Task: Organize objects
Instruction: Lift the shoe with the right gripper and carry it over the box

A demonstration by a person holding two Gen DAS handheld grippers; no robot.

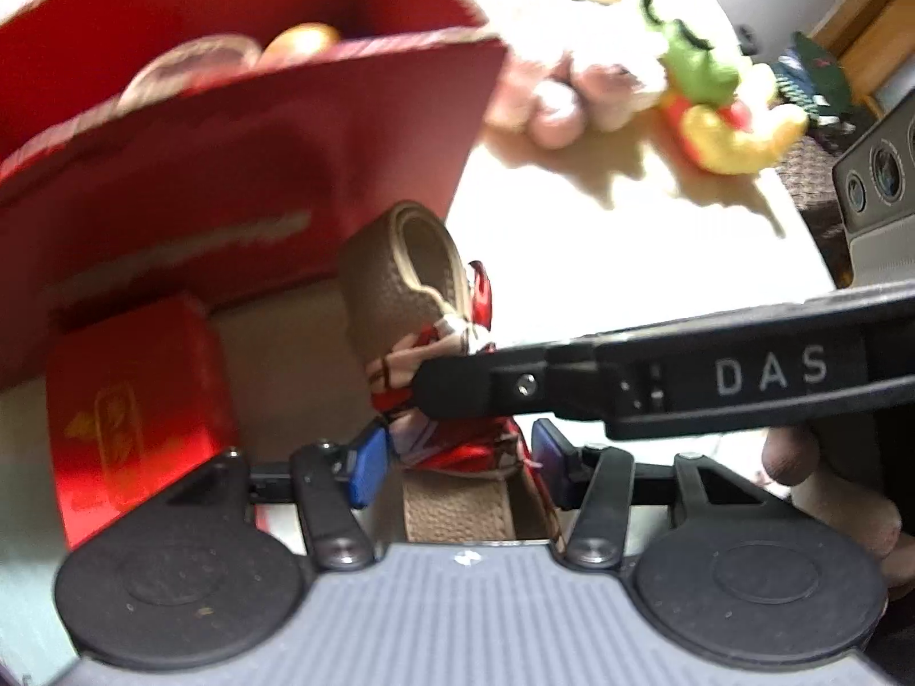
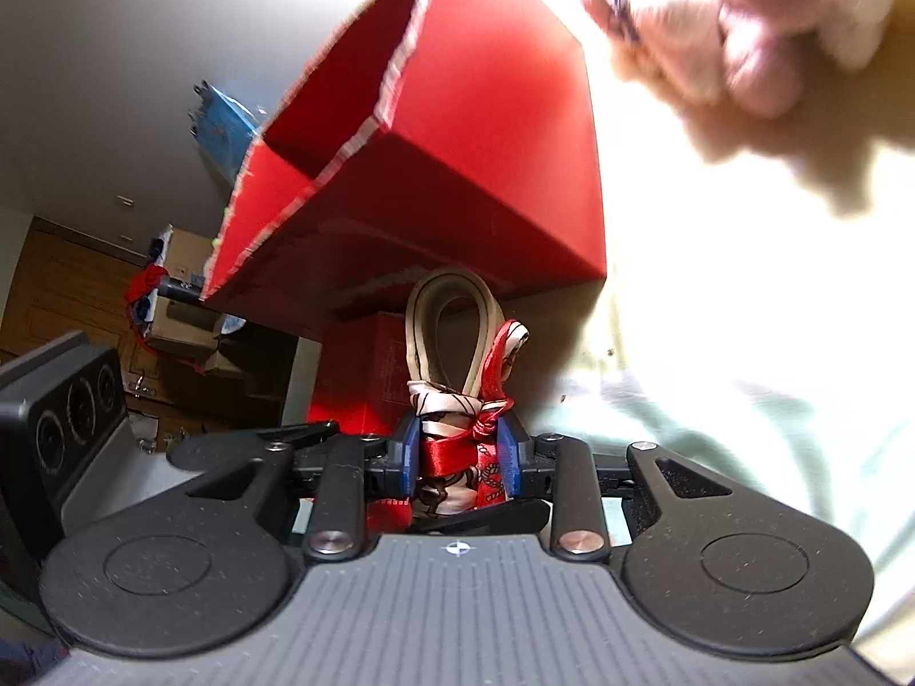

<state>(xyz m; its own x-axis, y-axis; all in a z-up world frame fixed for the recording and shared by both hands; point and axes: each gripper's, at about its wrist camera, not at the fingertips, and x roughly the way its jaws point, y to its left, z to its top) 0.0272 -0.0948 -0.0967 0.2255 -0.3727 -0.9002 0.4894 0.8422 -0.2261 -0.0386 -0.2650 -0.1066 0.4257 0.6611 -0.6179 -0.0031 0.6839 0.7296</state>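
A tan leather strap (image 1: pixel 400 280) folded into a loop, with a red and white patterned scarf (image 1: pixel 452 434) tied round it, is held up in front of a large open red box (image 1: pixel 240 171). My left gripper (image 1: pixel 457 457) has its blue pads either side of the scarf and strap. My right gripper (image 2: pixel 460 457) is shut on the scarf (image 2: pixel 452 457), with the strap loop (image 2: pixel 452 331) rising beyond it. The right gripper's black finger (image 1: pixel 657 383) crosses the left wrist view onto the scarf.
A small red box (image 1: pixel 131 411) lies by the large box (image 2: pixel 457 143). Round items show inside the large box. A pink plush (image 1: pixel 572 91) and a green and yellow plush (image 1: pixel 720 108) lie on the white table (image 1: pixel 629 263). The pink plush (image 2: pixel 755 28) is in the right view too.
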